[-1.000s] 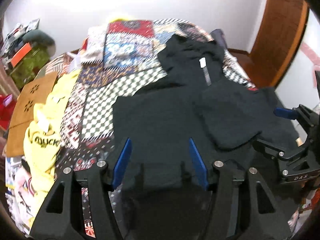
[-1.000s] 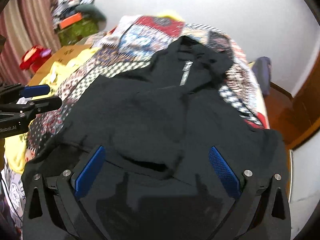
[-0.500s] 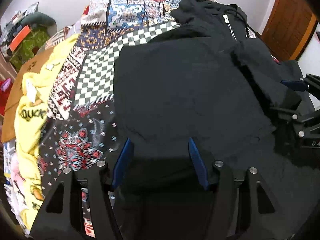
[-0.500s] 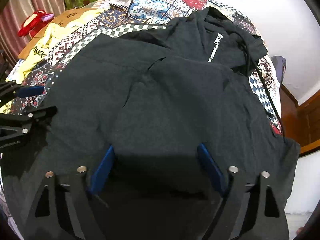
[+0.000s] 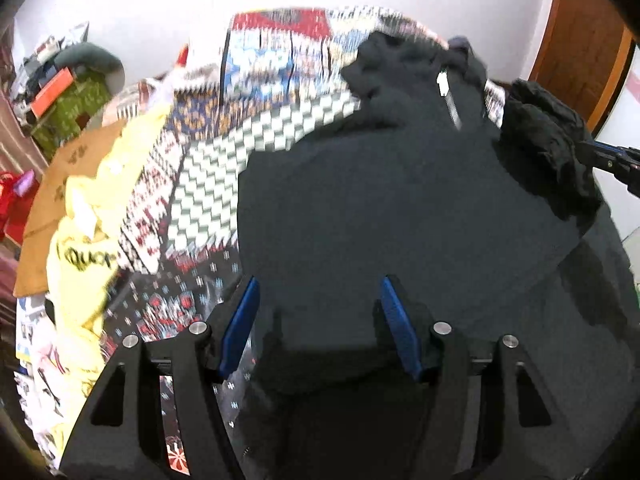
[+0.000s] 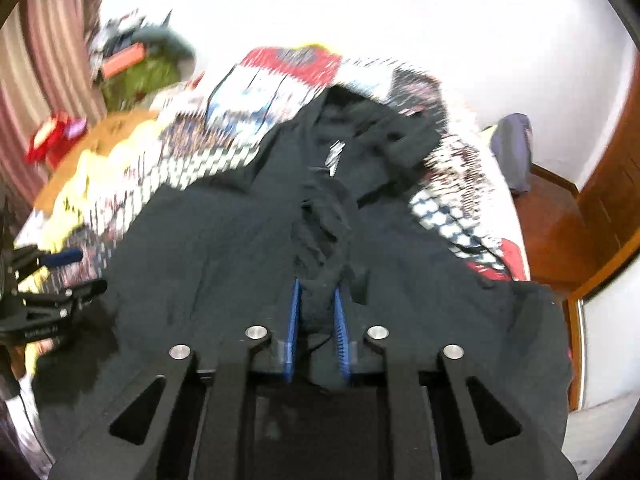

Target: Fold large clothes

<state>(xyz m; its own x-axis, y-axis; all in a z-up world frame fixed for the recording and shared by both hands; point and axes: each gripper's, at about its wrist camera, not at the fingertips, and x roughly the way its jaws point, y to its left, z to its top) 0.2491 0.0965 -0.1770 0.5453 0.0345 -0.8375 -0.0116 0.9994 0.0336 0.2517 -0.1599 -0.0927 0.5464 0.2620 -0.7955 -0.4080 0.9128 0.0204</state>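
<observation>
The black zip-front hooded sweatshirt [image 5: 400,208] you are folding lies spread across the bed, over its patchwork quilt of checked and floral squares [image 5: 208,200], hood end toward the far white wall [image 6: 440,20]. Its silver zipper [image 6: 333,158] shows near the collar. Your right gripper [image 6: 316,324] has its jaws drawn narrow around a bunched fold of the black fabric, which rises crumpled between the blue pads [image 6: 295,320]; in the left wrist view that same bunch hangs lifted at the right edge. Your left gripper [image 5: 320,320] hovers low over the near hem with its jaws wide and nothing between them. Left of the sweatshirt, a yellow printed garment [image 5: 76,248] lies along the bed's edge beside a flat brown cardboard piece [image 5: 60,184]. A brown wooden door [image 5: 576,40] stands at the right.
</observation>
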